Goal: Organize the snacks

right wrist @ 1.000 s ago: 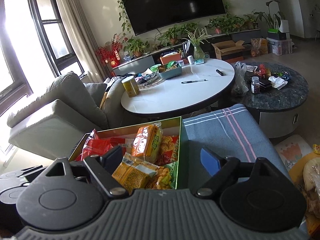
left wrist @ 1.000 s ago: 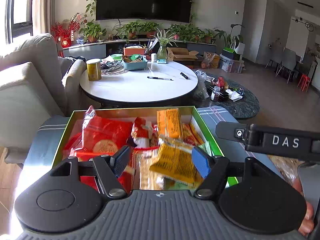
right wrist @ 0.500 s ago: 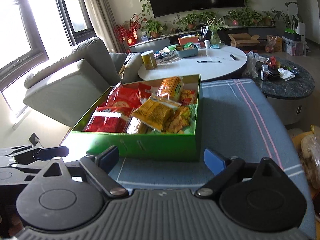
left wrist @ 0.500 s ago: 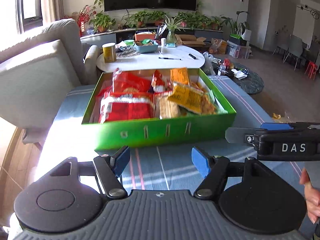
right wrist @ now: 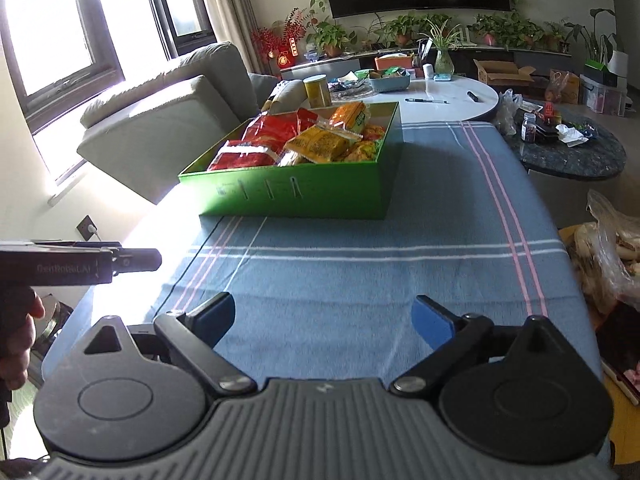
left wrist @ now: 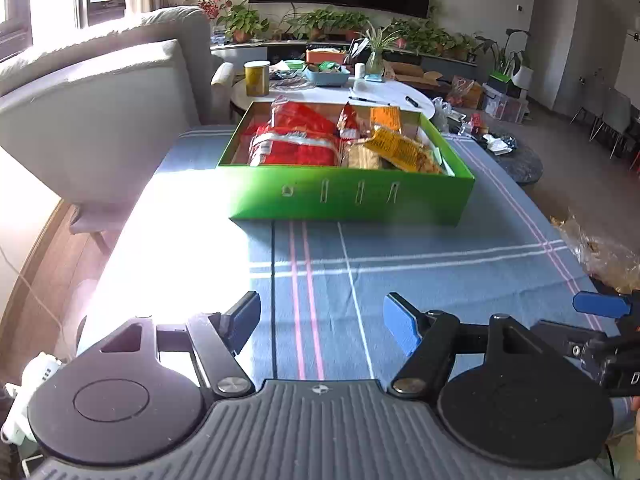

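A green box (left wrist: 348, 196) (right wrist: 296, 196) stands on the blue striped tablecloth (left wrist: 400, 264) (right wrist: 400, 248), filled with snack packets: red ones (left wrist: 296, 148) (right wrist: 256, 152) on the left, yellow-orange ones (left wrist: 400, 150) (right wrist: 320, 144) on the right. My left gripper (left wrist: 322, 322) hangs open over bare cloth well short of the box, nothing between its fingers. My right gripper (right wrist: 324, 320) is also open and empty, at the near edge of the table. Each gripper shows at the side of the other's view.
A grey sofa (left wrist: 100, 92) sits left of the table. Beyond the box is a round white table (right wrist: 440, 100) with a yellow tin (right wrist: 318, 90), pens and a basket. A dark round side table (right wrist: 576, 152) is far right. Plastic bags (right wrist: 612, 248) lie off the right edge.
Both grippers have pulled back from right over the box to the near side of the table. The box and its packets now lie farther off. Both stayed open and empty.
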A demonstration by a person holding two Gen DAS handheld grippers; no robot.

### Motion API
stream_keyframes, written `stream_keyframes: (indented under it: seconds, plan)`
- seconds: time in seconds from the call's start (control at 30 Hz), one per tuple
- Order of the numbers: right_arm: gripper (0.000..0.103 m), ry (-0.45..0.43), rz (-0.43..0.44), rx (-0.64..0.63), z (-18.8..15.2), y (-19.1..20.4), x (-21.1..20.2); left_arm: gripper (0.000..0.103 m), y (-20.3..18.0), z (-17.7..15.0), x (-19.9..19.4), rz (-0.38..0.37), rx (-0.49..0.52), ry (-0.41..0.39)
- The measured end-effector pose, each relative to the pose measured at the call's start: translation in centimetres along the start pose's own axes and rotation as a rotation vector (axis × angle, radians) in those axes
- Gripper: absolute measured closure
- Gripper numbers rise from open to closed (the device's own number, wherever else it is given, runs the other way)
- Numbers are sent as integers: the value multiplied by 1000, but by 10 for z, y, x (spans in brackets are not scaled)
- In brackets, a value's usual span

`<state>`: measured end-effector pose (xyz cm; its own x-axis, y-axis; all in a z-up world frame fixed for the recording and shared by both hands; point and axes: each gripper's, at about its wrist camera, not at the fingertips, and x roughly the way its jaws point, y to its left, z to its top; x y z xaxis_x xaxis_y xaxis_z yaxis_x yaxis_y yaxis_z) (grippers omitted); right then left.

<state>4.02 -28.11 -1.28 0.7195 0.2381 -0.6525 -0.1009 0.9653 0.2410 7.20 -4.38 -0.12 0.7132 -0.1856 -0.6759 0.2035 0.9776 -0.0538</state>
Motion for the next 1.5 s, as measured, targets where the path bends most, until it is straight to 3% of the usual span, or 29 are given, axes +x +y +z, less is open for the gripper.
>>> stream_keyframes:
  seconds: [0.23, 0.33, 0.63, 0.8, 1.03, 1.23, 1.5]
  plan:
    - [0, 27, 13, -92, -36, 2, -6, 37, 0, -25, -29, 53, -23, 6]
    - [0, 44, -30, -105, -48, -1, -4, 36, 0, -38, -37, 54, -34, 27]
    - [0, 58, -40, -71, -64, -10, -1, 36, 2, -75, -28, 21, -72, 169]
    - [0, 50, -52, -112, -68, -2, 2, 36, 2, -76, -14, -24, -104, 215]
    - [0, 30, -70, -189, -70, 12, 4, 35, -10, -56, 9, -40, -91, 193]
    - [0, 26, -34, -90, -61, 7, 5, 35, -27, -48, 20, -42, -29, 172]
    - [0, 16, -19, -14, -56, 11, 11, 35, -18, -43, 13, -56, -98, 158]
